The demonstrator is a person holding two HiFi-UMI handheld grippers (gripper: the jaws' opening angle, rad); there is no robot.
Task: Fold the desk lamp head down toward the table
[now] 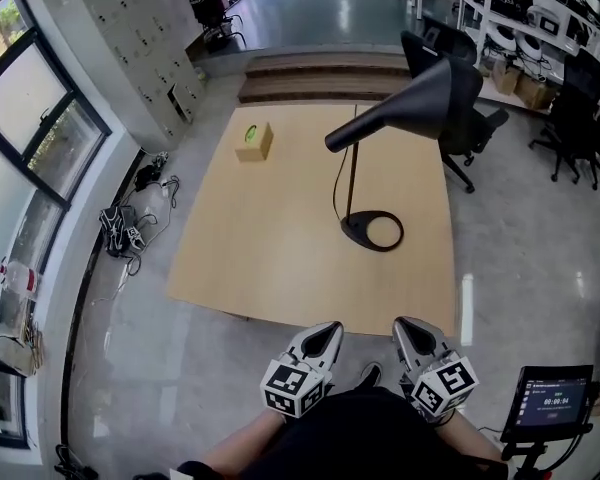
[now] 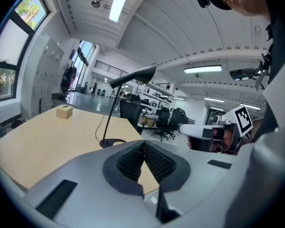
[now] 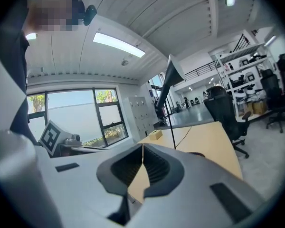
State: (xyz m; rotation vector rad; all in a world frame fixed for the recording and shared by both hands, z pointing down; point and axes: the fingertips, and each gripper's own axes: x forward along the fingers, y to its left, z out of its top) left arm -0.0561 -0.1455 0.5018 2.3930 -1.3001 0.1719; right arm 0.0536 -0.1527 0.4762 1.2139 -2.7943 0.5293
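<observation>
Hovering near the table, left gripper and right gripper (both empty) have jaws pressed together

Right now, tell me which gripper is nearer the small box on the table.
Left. The left gripper is off the table's near edge, closer in line with the small box at the far side; the right gripper is beside it, further right.
</observation>
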